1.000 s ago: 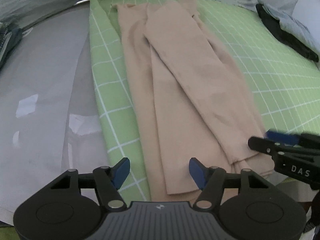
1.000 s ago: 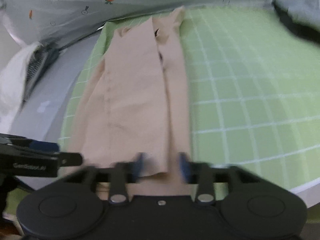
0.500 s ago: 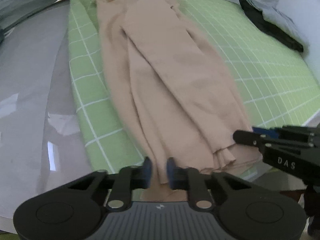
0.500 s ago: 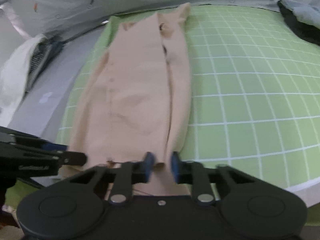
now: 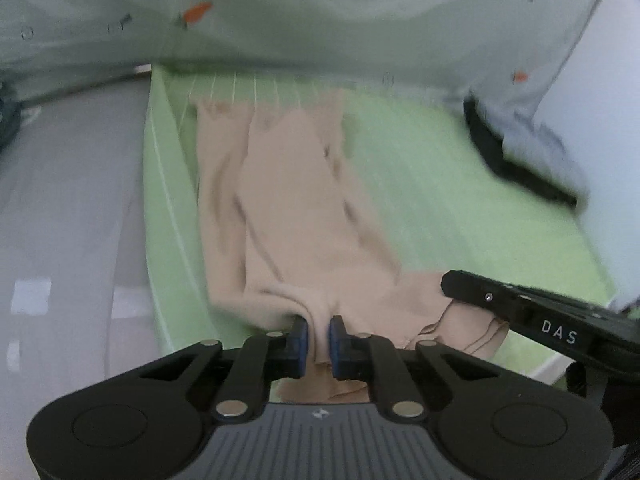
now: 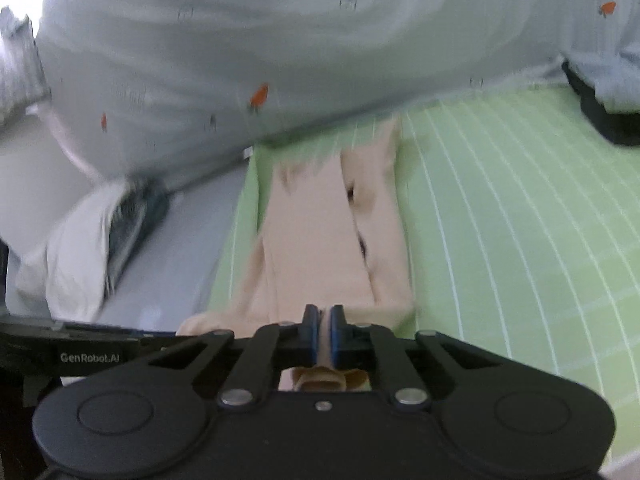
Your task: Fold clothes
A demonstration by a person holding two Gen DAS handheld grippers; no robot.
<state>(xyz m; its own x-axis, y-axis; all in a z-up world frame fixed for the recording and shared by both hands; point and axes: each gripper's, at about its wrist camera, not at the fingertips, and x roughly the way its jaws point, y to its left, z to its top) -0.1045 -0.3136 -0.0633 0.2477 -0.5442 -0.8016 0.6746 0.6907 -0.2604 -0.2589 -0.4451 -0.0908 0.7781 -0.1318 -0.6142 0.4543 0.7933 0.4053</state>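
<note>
A beige garment (image 5: 296, 208) lies lengthwise on the green gridded cloth (image 5: 460, 208), folded into a long strip. My left gripper (image 5: 319, 338) is shut on its near hem, left part, which is raised off the cloth. My right gripper (image 6: 324, 332) is shut on the near hem of the same garment (image 6: 320, 248), right part. The right gripper also shows in the left wrist view (image 5: 532, 316), and the left gripper shows at the left edge of the right wrist view (image 6: 72, 340). Both views are blurred by motion.
A pale blue sheet with carrot prints (image 6: 240, 52) rises behind the green cloth. A dark garment (image 5: 516, 160) lies at the far right. A white and dark bundle (image 6: 100, 240) lies on the grey surface (image 5: 68, 208) to the left.
Both grippers went from open to shut on the garment's near hem. They have since lifted it and moved forward, so the near end bunches up.
</note>
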